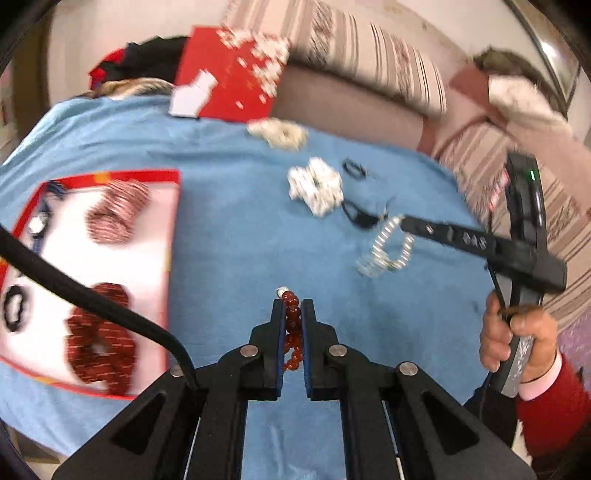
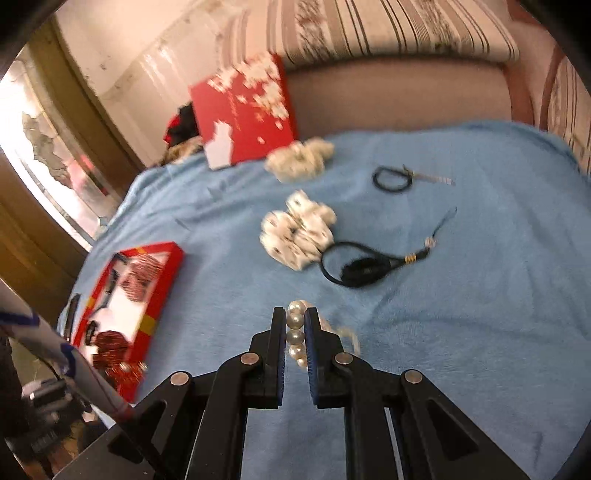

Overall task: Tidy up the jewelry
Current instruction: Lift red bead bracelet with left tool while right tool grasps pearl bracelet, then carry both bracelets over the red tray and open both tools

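My left gripper (image 1: 293,306) is shut on a red bead bracelet (image 1: 293,332) and holds it above the blue cloth (image 1: 229,243). My right gripper (image 2: 295,314) is shut on a pearl bracelet (image 2: 295,336), which also shows hanging from that gripper in the left wrist view (image 1: 391,243). A red-rimmed white tray (image 1: 110,266) lies at the left with a dark red scrunchie (image 1: 99,336), a striped scrunchie (image 1: 118,210) and a black hair tie (image 1: 14,308) in it. The tray also shows in the right wrist view (image 2: 155,295).
On the cloth lie a white patterned scrunchie (image 2: 297,232), a cream scrunchie (image 2: 299,157), a black cord bracelet (image 2: 362,267) and a black hair tie (image 2: 391,179). A red box lid (image 2: 243,110) leans at the back. A striped sofa (image 2: 369,33) stands behind.
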### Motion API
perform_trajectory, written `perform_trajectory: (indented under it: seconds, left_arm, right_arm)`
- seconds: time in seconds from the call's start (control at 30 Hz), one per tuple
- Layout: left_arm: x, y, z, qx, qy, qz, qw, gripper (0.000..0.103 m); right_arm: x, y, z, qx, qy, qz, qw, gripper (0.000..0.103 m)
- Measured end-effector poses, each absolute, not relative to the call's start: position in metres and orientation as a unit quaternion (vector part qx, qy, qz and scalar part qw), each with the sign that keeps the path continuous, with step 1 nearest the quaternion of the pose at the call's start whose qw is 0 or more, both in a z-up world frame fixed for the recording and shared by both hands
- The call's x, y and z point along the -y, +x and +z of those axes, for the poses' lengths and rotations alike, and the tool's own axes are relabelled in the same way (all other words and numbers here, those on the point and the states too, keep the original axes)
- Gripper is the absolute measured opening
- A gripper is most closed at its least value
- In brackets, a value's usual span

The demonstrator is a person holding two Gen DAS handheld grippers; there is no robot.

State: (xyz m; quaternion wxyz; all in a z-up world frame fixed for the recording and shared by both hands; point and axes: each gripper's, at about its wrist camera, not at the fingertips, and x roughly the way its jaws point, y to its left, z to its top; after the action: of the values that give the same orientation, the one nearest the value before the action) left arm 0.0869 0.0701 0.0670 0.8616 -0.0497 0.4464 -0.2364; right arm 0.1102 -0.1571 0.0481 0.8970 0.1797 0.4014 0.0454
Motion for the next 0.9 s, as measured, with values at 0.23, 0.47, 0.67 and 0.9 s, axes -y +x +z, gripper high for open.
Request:
perform_trajectory:
  seconds: [0.23, 0.47, 0.67, 0.9]
  left_arm:
    - [-0.130, 0.089, 0.100, -0.424, -0.081, -0.192, 0.881, 0.007]
    - [-0.172, 0.083, 0.107, -0.414, -0.095, -0.154, 0.892, 0.007]
    - [-0.185, 0.086, 0.102, -0.416, -0.107, -0.153, 0.890, 0.007]
    - [-0.214, 0.120, 0.087, -0.441, -0.143, -0.145, 0.874, 0.007]
  right_arm:
    - [0.141, 0.094, 0.091, -0.369, 0.201, 0.092, 0.903, 0.011]
    - [0.109, 0.090, 0.101, -0.384, 0.192, 0.129, 0.894, 0.010]
    - [0.104, 0.092, 0.096, -0.399, 0.165, 0.110, 0.895, 0.010]
    - [0.084, 0.108, 0.102, -0.405, 0.154, 0.121, 0.893, 0.011]
